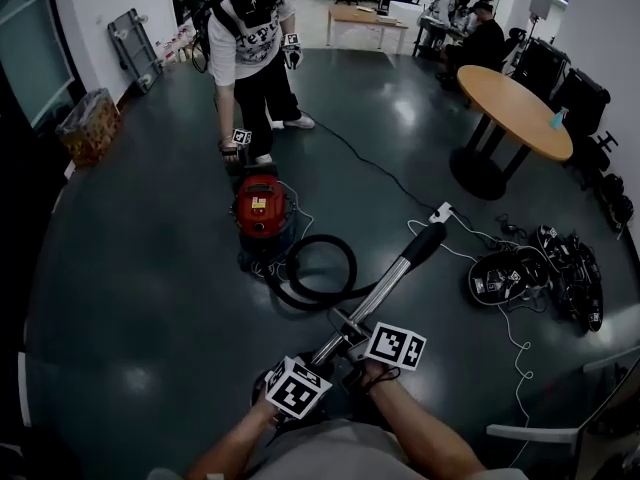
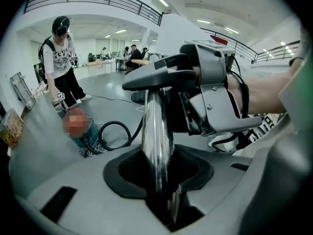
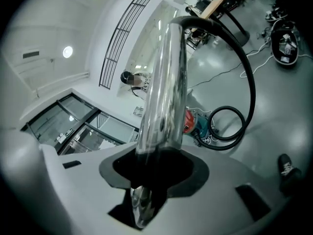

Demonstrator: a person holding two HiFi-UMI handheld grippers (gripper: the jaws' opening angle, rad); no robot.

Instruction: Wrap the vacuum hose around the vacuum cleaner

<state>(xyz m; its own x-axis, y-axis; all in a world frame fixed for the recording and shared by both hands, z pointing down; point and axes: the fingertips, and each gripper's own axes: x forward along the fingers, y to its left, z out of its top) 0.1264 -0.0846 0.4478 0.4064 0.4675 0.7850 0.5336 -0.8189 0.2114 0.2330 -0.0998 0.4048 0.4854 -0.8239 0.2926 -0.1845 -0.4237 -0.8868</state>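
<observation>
The red vacuum cleaner (image 1: 262, 208) stands on the dark floor. Its black hose (image 1: 320, 268) lies in a loop beside it and runs to a chrome wand (image 1: 400, 268) that slants toward me. Both grippers hold the wand's near end: my left gripper (image 1: 322, 356) is lowest and my right gripper (image 1: 352, 330) is just above it. In the left gripper view the wand (image 2: 156, 141) sits clamped in the left gripper (image 2: 161, 185), with the right gripper (image 2: 215, 97) ahead on it. In the right gripper view the wand (image 3: 164, 102) fills the right gripper (image 3: 146, 180); the hose (image 3: 247, 82) curves down to the vacuum (image 3: 193, 123).
Another person (image 1: 255, 48) stands behind the vacuum with one gripper (image 1: 240, 140) lowered to it. A round wooden table (image 1: 510, 108) is at the back right. Black gear and white cables (image 1: 540, 273) lie on the floor at right. A basket (image 1: 90, 123) sits by the left wall.
</observation>
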